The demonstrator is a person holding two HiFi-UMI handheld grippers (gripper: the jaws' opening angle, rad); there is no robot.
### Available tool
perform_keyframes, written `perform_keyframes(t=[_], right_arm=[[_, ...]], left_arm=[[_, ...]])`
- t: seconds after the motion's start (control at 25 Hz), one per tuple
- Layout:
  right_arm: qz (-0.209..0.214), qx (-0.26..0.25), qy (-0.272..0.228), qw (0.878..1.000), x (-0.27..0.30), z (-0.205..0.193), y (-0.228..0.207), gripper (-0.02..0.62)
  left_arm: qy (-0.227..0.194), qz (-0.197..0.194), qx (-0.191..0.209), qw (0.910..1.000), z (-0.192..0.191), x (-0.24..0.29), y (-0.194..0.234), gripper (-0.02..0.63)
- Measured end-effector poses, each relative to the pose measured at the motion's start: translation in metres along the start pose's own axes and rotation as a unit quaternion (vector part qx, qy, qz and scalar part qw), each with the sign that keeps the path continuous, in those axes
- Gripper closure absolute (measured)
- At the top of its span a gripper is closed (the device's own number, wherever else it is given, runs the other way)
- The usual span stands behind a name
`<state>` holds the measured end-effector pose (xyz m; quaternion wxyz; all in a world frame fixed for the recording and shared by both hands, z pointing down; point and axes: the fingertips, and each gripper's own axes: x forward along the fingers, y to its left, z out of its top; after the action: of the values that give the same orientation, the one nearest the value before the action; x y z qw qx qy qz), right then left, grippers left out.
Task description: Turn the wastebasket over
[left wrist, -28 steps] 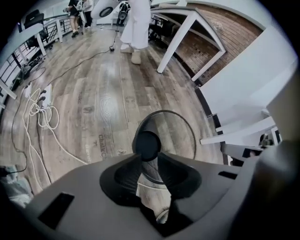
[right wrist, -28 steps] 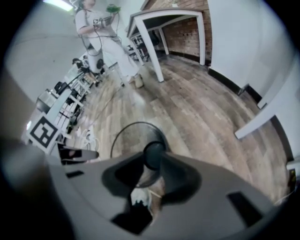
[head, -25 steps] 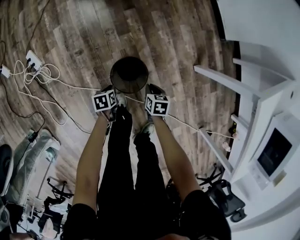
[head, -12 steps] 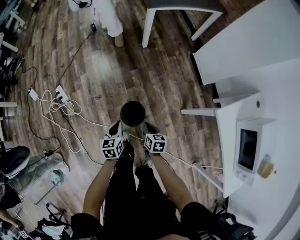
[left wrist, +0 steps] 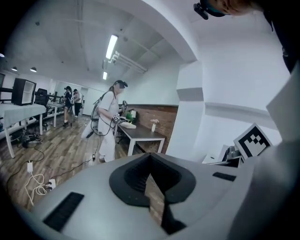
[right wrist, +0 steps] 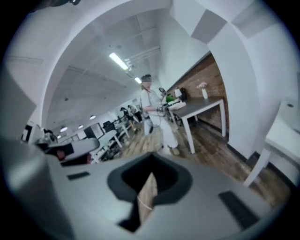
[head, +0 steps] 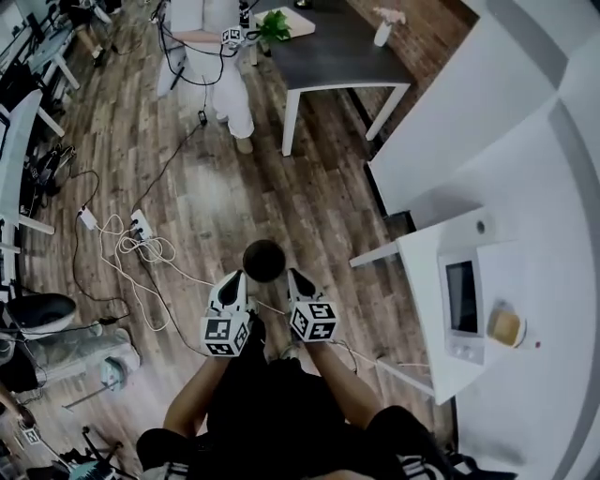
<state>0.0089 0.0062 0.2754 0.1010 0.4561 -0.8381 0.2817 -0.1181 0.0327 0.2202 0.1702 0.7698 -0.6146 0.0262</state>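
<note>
Both sets of jaws were pressed together with nothing pinched. Left gripper [left wrist: 150,164]: the 2 black pads met along 1 seam, and only a thin sliver of floor showed below it. Right gripper [right wrist: 151,165]: same, pads closed, empty. Both gripper views looked out roughly level across the office at a person in white [left wrist: 108,123], who stood by a dark table [left wrist: 145,135] with white legs. In the head view we saw the 2 grippers side by side above the holder's black trousers [head: 272,403], tips pointing toward the top of the frame. The wastebasket [head: 263,260] sat on the wood floor [head: 309,187], a dark round shape seen from straight above. In that view it showed just past the 2 tips and between them, and neither gripper held it. We couldn't tell from above whether its mouth or its base faced up. A power strip [head: 141,225] and white cables [head: 155,251] lay on the floor to its left, apart from it. At right stood a white counter [head: 525,234] carrying an appliance with a screen [head: 461,298]. A small plant [head: 275,24] sat on the dark table at the top of that view.
</note>
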Motion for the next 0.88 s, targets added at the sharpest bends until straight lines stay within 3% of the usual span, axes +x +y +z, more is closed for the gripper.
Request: perform_keyframes(t=[0.32, 0.88], right_arm=[[0.029, -0.029, -0.038, 0.998, -0.081, 0.010, 0.031, 0.563], [0.053, -0.041, -0.035, 0.997, -0.106, 0.000, 0.047, 0.563]], left_arm=[[-0.028, 0.012, 0.056, 0.9980, 0.024, -0.064, -0.044, 0.572], [-0.041, 0.013, 0.039, 0.9983, 0.028, -0.080, -0.057, 0.572]])
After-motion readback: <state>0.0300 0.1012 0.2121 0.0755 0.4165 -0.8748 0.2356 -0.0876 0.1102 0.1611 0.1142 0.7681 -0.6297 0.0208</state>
